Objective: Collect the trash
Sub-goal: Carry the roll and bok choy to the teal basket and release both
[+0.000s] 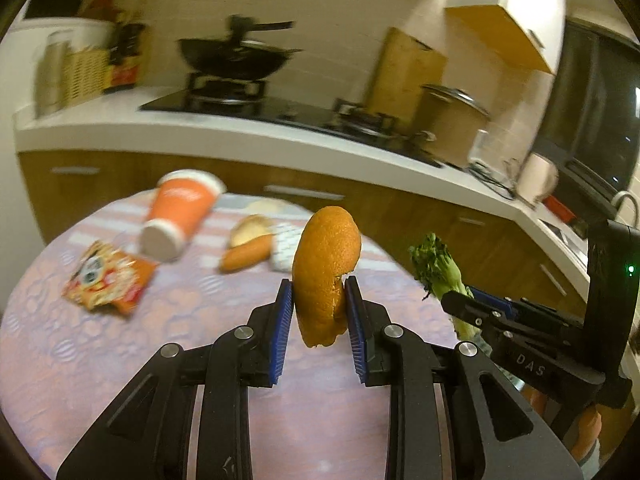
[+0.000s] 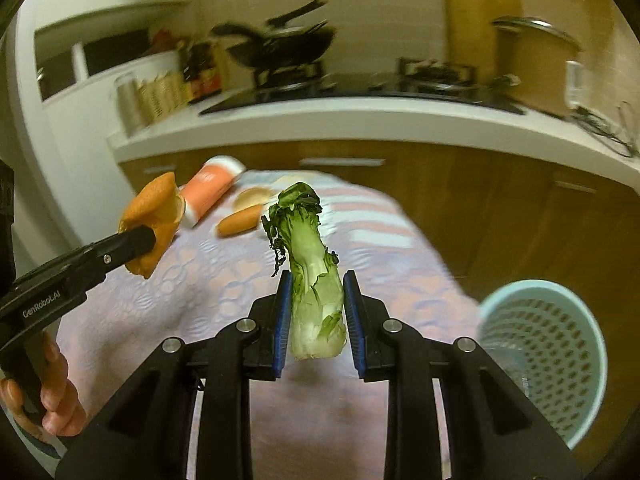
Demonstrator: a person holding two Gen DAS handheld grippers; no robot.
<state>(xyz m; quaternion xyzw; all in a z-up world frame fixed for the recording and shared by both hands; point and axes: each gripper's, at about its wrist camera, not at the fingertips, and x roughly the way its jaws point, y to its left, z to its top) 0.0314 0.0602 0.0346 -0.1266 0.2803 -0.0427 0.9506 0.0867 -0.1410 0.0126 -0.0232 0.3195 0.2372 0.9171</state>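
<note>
The left gripper (image 1: 319,294) is clenched on a piece of orange peel (image 1: 326,268), its blue pads pressed against the peel's lower half; the peel stands upright above the fingertips, clear of the table (image 1: 100,340). In the right wrist view the same peel (image 2: 154,216) shows at about 9 o'clock, pinched in the left tool and held by a hand (image 2: 52,396) at 8 o'clock.

The right gripper (image 2: 314,308) is grasping a bok choy stalk (image 2: 316,292) — pale cut base down between the pads, dark leaves up; from the left wrist view it sits at 3 o'clock, the stalk (image 1: 436,268) poking up past the black fingers.

Left on the lilac lace-patterned table: an orange paper cup (image 1: 180,212) lying on its side at 10 o'clock, a crumpled snack wrapper (image 1: 108,280) at 9 o'clock near the cup's base, and a sausage (image 1: 246,256) beside a bread piece (image 1: 250,228), both just left of the peel; all are blurred.

A pale blue perforated basket (image 2: 548,360) stands off the table at 4 o'clock in the right wrist view; behind the table runs a kitchen counter (image 1: 200,136) with a black wok (image 1: 236,56) at 12 o'clock.
</note>
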